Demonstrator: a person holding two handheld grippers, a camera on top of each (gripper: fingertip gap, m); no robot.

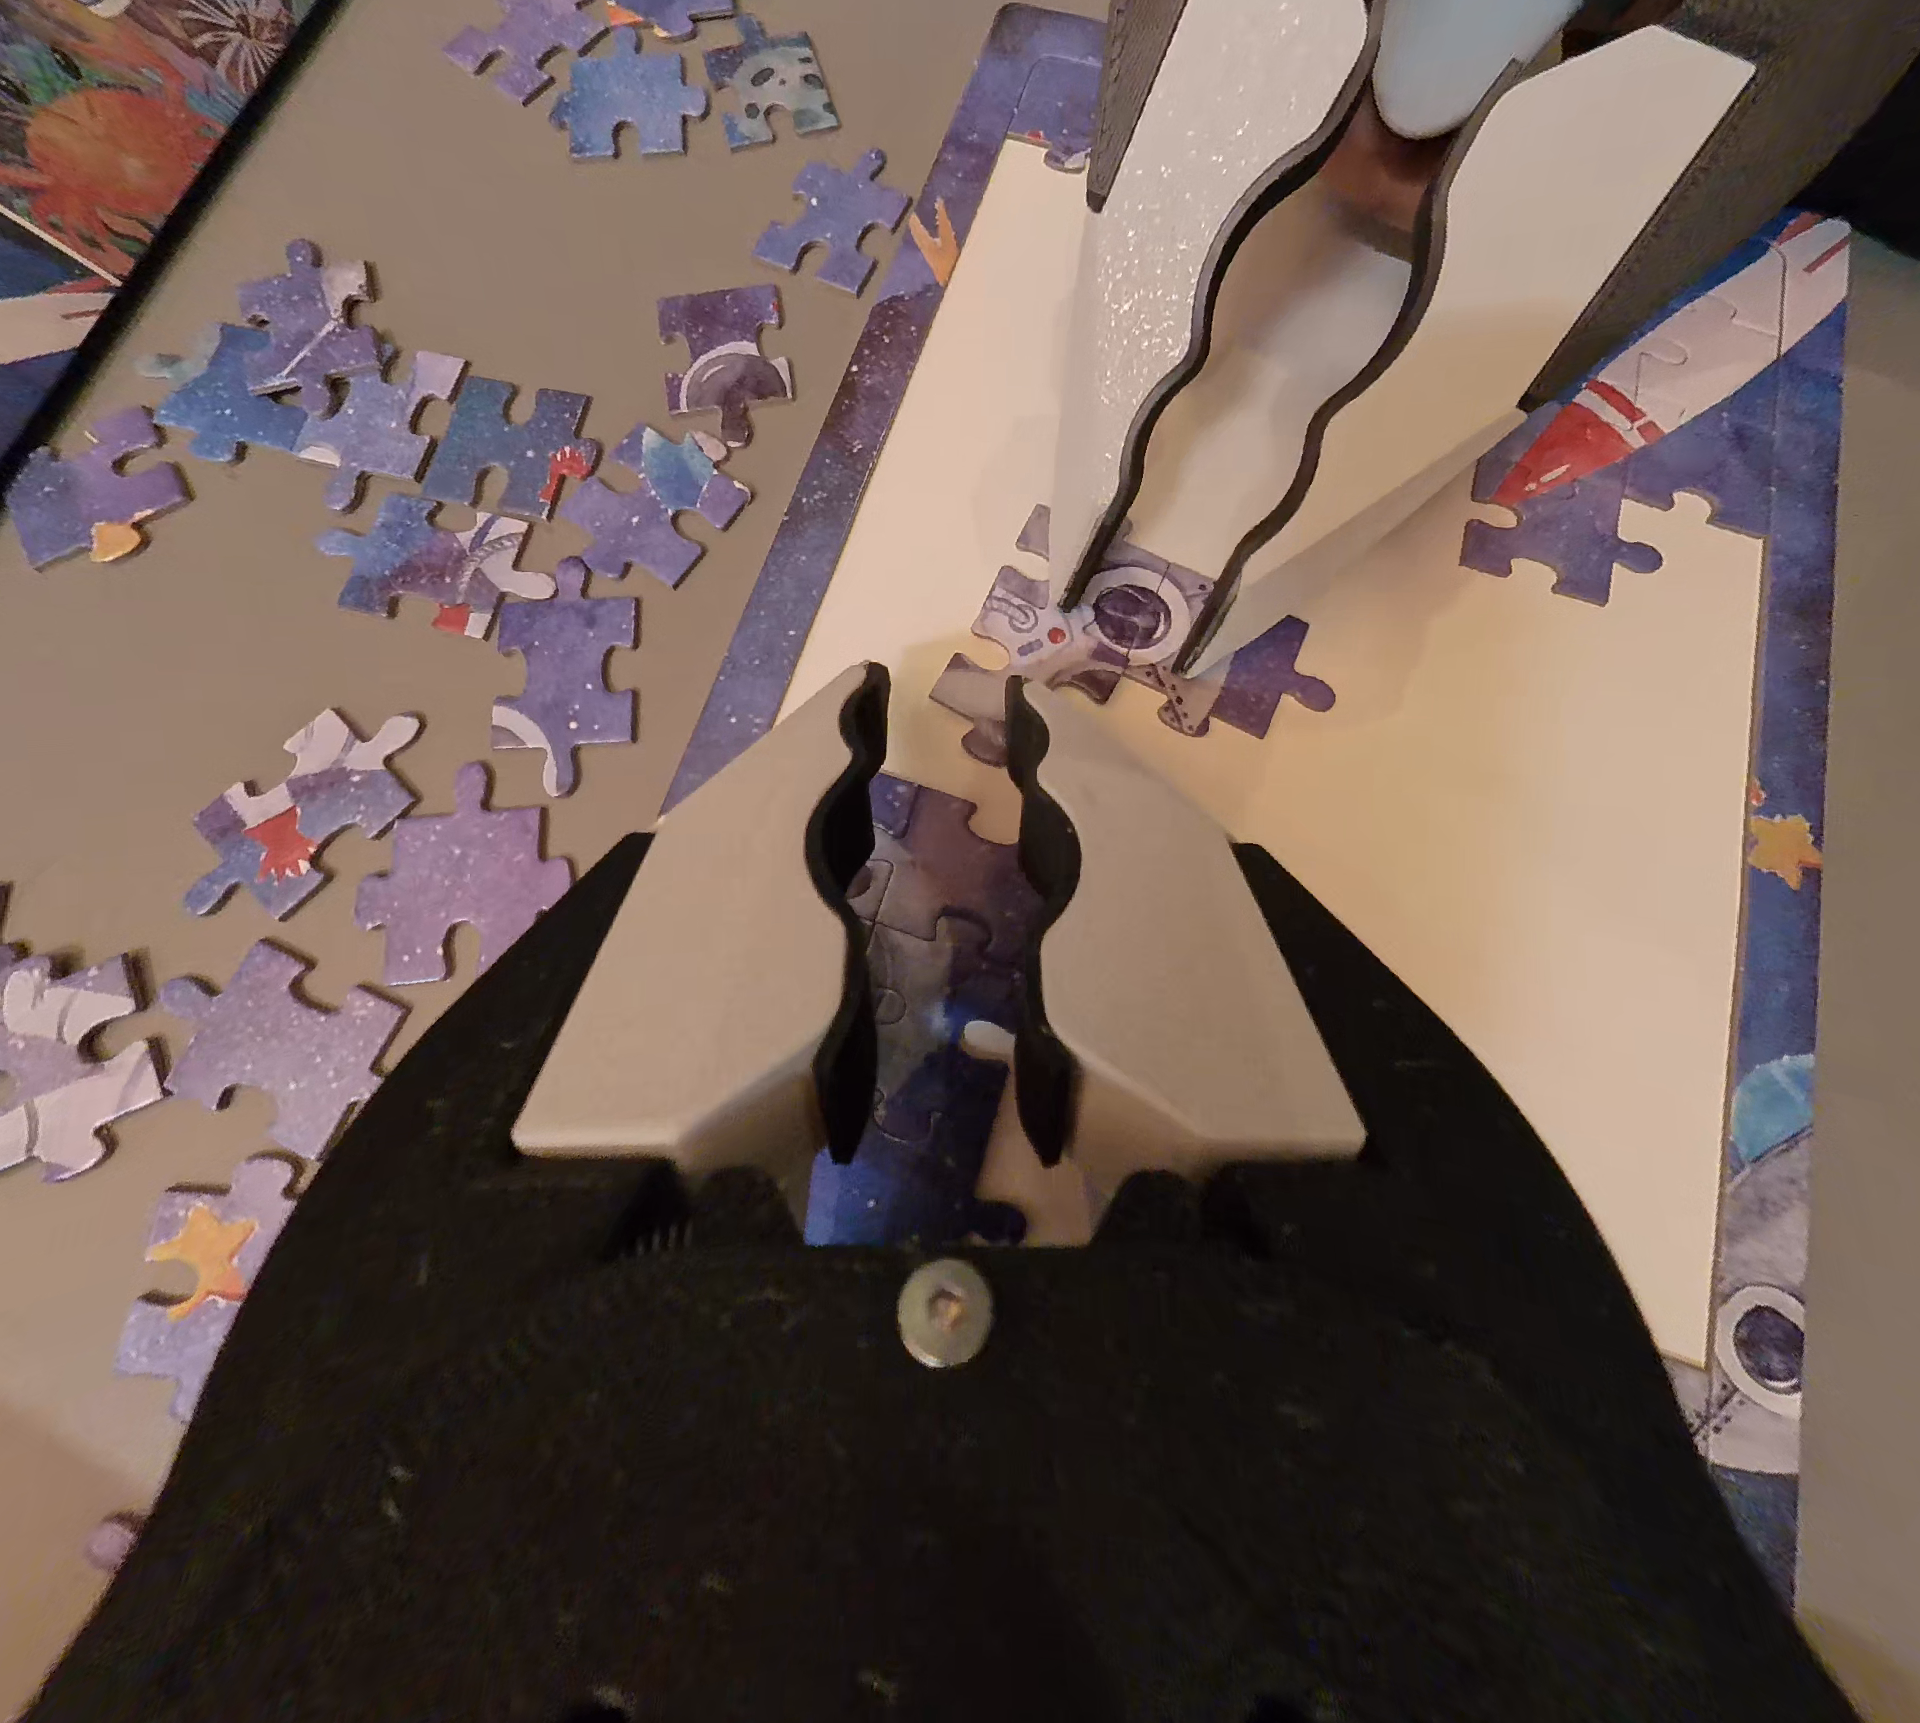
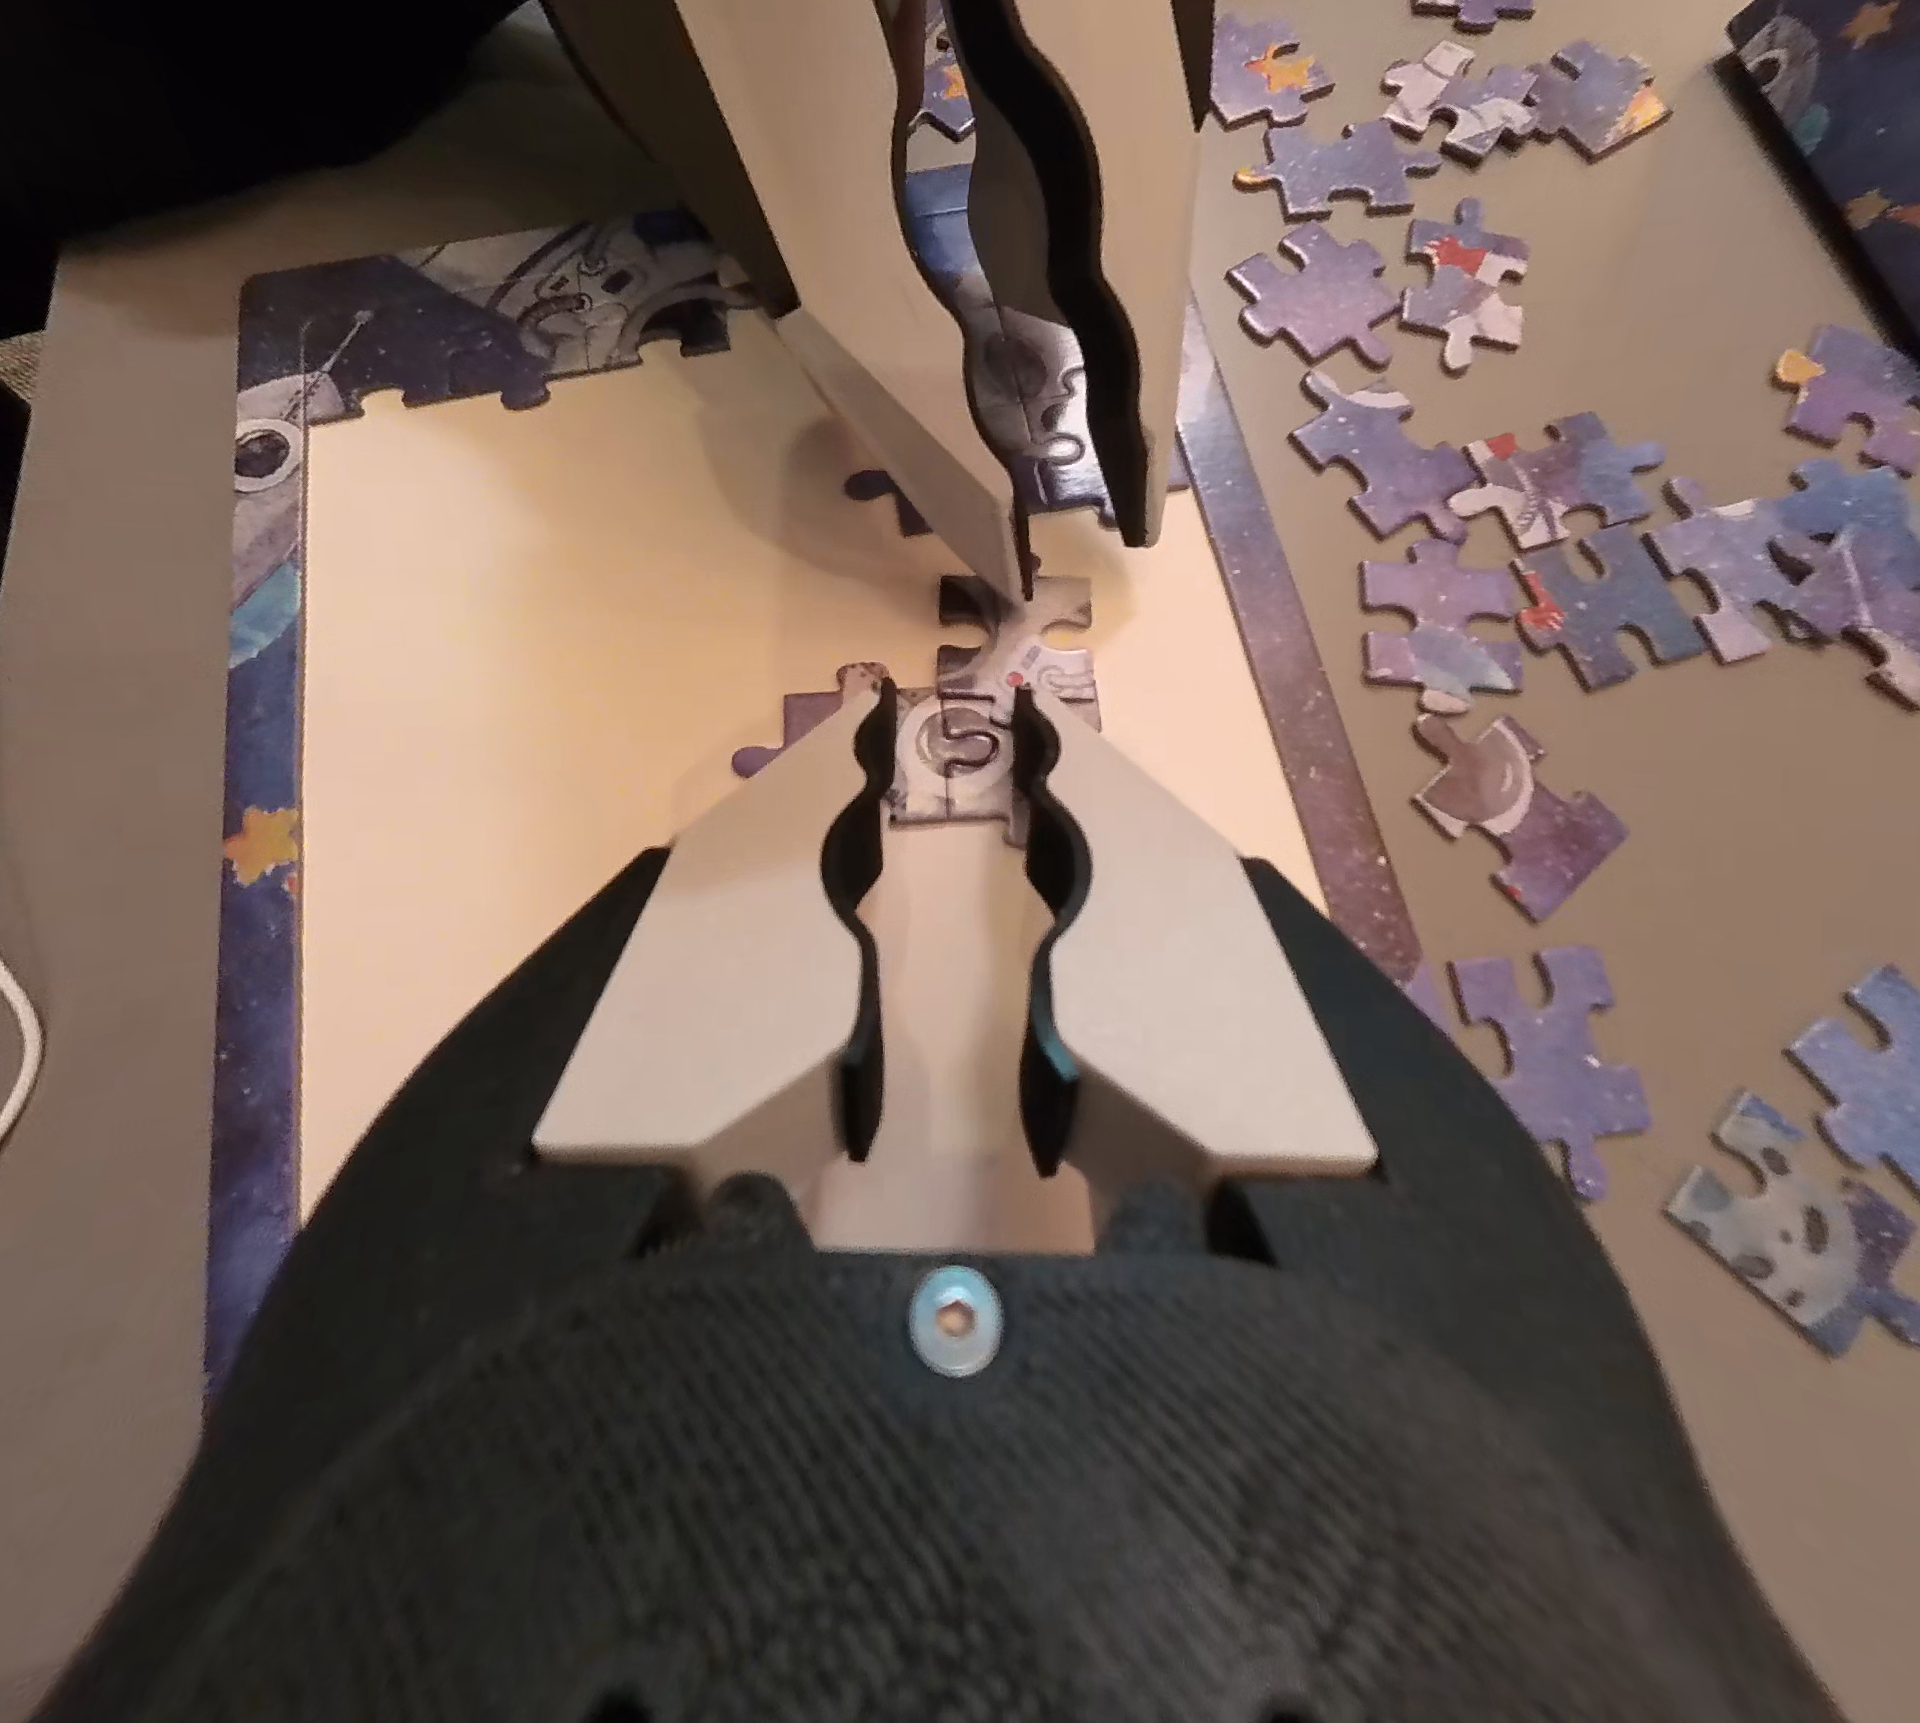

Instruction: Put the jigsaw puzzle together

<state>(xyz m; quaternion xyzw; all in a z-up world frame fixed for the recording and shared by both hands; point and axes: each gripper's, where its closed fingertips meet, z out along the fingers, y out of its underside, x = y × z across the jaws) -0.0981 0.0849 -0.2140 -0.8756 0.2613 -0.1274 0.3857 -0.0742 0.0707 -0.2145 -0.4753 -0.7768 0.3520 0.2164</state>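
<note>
A small cluster of joined astronaut puzzle pieces [image 1: 1132, 613] lies flat on the cream puzzle board [image 1: 1351, 842]. My right gripper [image 2: 954, 702] is open. Its two fingertips stand on top of the helmet pieces [image 2: 956, 759], which reach out past both tips. It also shows in the left wrist view [image 1: 1135, 634], coming down from above. My left gripper [image 1: 945, 686] is open and holds nothing. Its one fingertip [image 1: 1023, 728] touches the edge of the astronaut body piece [image 1: 1023, 634]; the other tip is off the pieces. It also shows in the right wrist view [image 2: 1081, 561].
Several loose purple and blue pieces [image 1: 520, 447] lie on the grey table beside the board, also in the right wrist view [image 2: 1558, 530]. A picture box [image 1: 125, 63] lies at the table's edge. Joined rocket pieces [image 1: 1621, 426] line the board's border. A white cable [image 2: 21, 1050] lies left. My two grippers' fingertips are within a few centimetres of each other.
</note>
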